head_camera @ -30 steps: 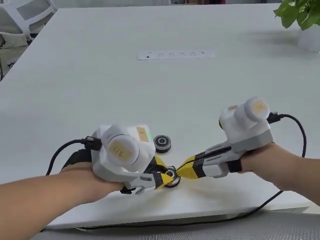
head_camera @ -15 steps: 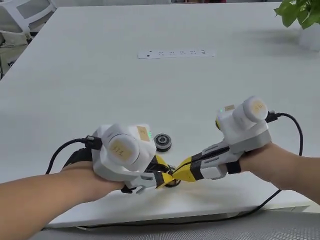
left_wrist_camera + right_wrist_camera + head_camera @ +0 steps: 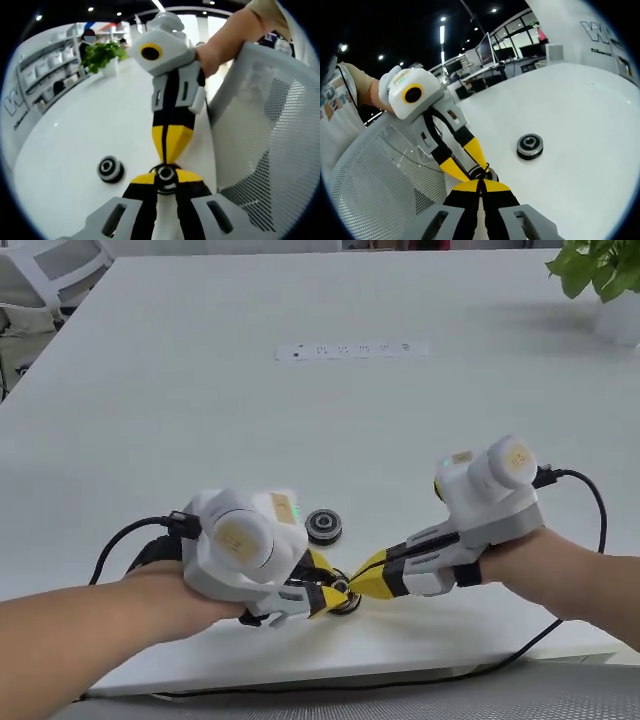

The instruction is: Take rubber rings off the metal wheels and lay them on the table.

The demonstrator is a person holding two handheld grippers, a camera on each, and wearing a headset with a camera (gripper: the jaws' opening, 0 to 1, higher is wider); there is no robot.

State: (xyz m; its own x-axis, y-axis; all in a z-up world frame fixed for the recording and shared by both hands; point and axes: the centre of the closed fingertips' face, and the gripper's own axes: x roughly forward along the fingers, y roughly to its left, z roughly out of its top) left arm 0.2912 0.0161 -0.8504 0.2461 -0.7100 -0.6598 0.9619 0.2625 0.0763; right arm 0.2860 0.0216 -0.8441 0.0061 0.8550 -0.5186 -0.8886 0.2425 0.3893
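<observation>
A small metal wheel [image 3: 346,597] with a black rubber ring sits just above the near table edge. My left gripper [image 3: 332,597] is shut on it, its yellow tips flanking the wheel [image 3: 165,176]. From the right, my right gripper [image 3: 356,584] meets it tip to tip. Its jaws are shut [image 3: 480,184] and pinch the rubber ring at the wheel's rim [image 3: 484,172]. A second ringed wheel [image 3: 323,525] lies flat on the table a little farther away, and it also appears as the second wheel [image 3: 110,169] and the second wheel [image 3: 529,145].
The white table [image 3: 200,390] stretches far ahead. A white power strip [image 3: 352,348] lies mid-table and a green plant [image 3: 595,265] stands at the far right corner. Black cables [image 3: 590,500] trail off both grippers. A white mesh chair [image 3: 270,125] is behind the near edge.
My right gripper has edged left and down against the wheel in the left gripper. The second wheel has not moved.
</observation>
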